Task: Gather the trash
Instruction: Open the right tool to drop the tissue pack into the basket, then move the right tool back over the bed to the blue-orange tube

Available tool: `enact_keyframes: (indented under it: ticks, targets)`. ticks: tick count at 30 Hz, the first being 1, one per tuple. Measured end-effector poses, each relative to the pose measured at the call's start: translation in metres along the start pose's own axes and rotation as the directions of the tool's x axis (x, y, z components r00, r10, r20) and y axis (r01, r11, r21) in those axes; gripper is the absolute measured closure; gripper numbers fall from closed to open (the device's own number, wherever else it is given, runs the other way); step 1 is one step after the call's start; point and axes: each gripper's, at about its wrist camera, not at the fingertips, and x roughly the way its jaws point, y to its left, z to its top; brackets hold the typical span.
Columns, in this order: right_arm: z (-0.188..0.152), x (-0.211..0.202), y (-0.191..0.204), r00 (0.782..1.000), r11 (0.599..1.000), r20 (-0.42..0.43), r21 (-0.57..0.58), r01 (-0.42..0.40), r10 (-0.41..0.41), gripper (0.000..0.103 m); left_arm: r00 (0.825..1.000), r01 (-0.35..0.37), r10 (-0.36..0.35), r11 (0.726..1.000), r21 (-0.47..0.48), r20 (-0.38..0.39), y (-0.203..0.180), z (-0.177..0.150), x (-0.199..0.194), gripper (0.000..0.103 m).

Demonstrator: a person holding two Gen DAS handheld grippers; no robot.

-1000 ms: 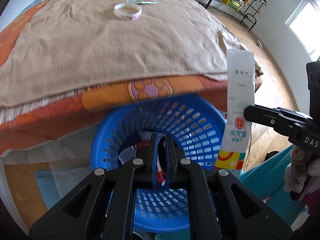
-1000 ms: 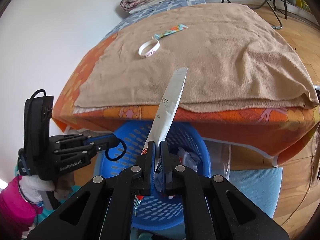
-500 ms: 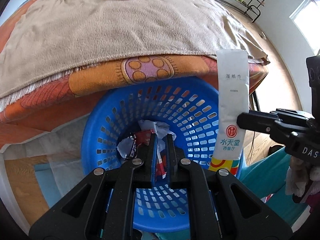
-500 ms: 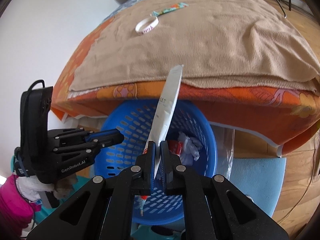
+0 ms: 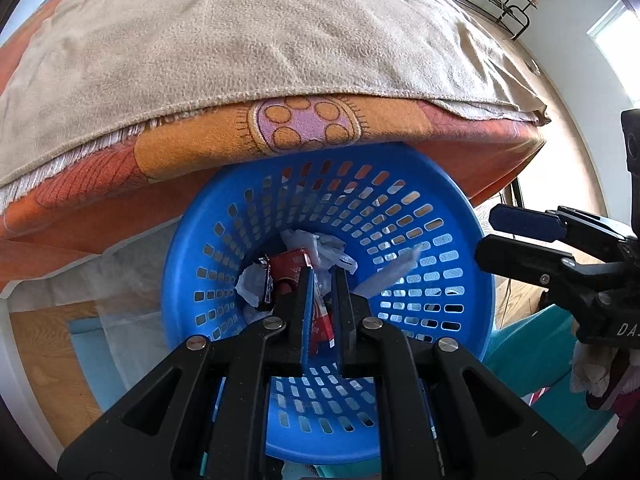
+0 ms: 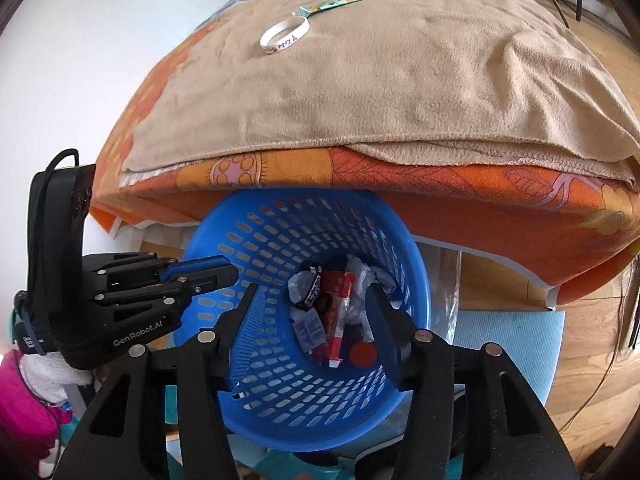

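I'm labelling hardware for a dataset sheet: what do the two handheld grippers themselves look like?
Both are matte black linkage frames with silver pivot screws and blue finger pads. The left gripper reads "GenRobot.AI" in white on its body, with a black cable looped at the rear housing. The right gripper has ribbed blue pads and partial white lettering "DAS".

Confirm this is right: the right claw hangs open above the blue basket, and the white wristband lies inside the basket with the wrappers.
One part is wrong. The right claw does hang open above the blue basket, but the white wristband lies on the tan blanket on the bed, not in the basket with the wrappers. The right wrist view shows this.
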Motion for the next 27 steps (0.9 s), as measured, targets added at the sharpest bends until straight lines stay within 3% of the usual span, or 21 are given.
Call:
enact_keyframes:
  ticks: [14, 18, 27]
  targets:
    - [0.009, -0.008, 0.005, 0.997, 0.997, 0.040, -0.022, 0.071, -0.070, 0.051, 0.999, -0.018, 0.019, 1.000, -0.011, 0.030, 0.003, 0.008, -0.013, 0.096]
    - [0.018, -0.014, 0.006, 0.992, 0.994, 0.072, -0.032, 0.108, -0.106, 0.038, 0.999, -0.012, 0.014, 1.000, -0.029, 0.046, 0.005, 0.016, -0.022, 0.096]
    - [0.053, -0.027, 0.004, 0.980, 0.987, 0.138, -0.045, 0.153, -0.146, 0.034, 0.998, -0.015, 0.015, 1.000, -0.008, 0.067, 0.005, 0.045, -0.040, 0.096]
